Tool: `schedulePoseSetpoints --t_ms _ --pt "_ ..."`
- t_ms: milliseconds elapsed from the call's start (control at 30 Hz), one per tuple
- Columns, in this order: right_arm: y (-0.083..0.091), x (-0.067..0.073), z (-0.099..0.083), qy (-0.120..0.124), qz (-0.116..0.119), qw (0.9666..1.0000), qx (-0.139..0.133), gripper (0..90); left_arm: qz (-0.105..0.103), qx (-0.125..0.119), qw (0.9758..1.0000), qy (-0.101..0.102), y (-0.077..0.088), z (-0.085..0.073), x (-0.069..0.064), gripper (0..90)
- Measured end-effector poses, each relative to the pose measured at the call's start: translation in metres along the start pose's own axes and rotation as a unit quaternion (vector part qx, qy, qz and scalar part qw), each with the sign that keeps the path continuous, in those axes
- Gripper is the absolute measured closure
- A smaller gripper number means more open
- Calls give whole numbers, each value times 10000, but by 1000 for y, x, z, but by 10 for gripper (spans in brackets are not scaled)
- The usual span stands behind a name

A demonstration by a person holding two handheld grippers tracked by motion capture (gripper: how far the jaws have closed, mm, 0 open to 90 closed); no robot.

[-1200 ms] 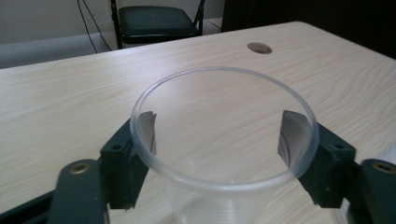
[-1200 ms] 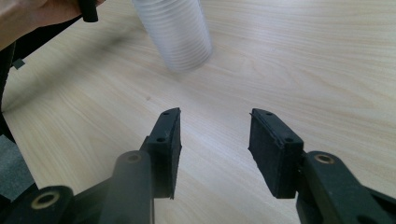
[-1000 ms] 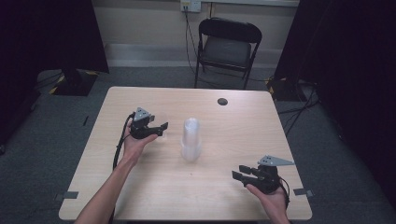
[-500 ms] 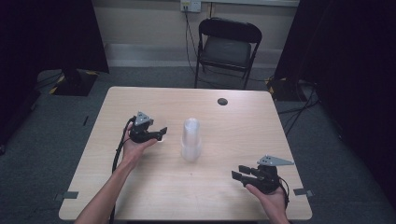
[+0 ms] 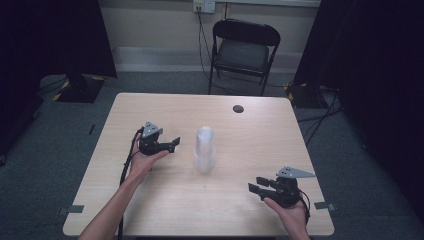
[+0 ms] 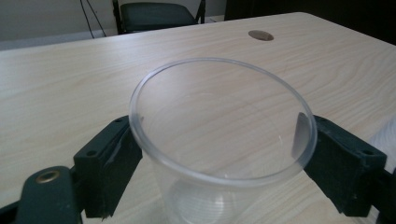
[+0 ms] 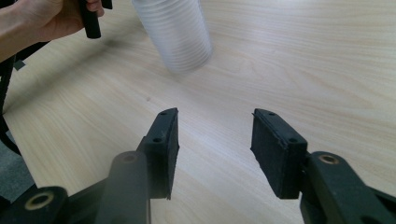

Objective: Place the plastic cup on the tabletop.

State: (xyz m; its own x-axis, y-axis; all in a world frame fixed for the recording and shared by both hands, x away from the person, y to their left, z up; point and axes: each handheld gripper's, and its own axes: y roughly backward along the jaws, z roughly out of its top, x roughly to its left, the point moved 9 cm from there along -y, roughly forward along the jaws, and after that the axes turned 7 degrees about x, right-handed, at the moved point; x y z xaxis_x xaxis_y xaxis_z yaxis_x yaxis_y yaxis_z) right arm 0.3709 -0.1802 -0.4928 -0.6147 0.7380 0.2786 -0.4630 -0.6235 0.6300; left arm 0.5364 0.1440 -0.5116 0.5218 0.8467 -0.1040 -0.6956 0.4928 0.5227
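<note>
At about nine o'clock on the counter, the left claw is clenching a single clear cup; in the left gripper view its jaws are pressing the cup's wall on both sides just under the rim, mouth up, the wood showing through. So one cup is already separated and in hand, though whether it is resting on the counter or hanging just above it I cannot tell. At the centre, the stack of cups is standing upside down, just beside that claw toward three o'clock. At about five o'clock, near the front edge, the right claw is waiting released and empty, jaws spread, well apart from the stack. By my judgement the work is only beginning: the stack is looking nearly whole, and setting the held cup down is yet to come.
</note>
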Motion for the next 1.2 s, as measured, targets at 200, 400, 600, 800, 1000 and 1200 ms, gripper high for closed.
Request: schedulePoseSetpoints --t_ms 200,400,600,800,1000,1200 --pt "3 -4 2 -96 -85 9999 -85 511 -112 174 9998 65 4 -5 -3 159" --pt "5 -11 2 -202 -212 9995 -112 489 -52 275 9996 8 13 -12 -4 158" --pt "8 -17 1 -291 -305 9990 -144 477 126 232 9996 -53 23 -14 4 182" --pt "9 -21 1 -290 -358 9989 -124 477 69 306 9995 2 35 -13 0 198" --pt "11 -24 0 -295 -424 9985 -166 476 -21 315 9995 56 52 -10 -5 206" --pt "12 -29 -1 -310 -508 9981 -151 476 -96 354 9993 66 69 -11 -15 240"
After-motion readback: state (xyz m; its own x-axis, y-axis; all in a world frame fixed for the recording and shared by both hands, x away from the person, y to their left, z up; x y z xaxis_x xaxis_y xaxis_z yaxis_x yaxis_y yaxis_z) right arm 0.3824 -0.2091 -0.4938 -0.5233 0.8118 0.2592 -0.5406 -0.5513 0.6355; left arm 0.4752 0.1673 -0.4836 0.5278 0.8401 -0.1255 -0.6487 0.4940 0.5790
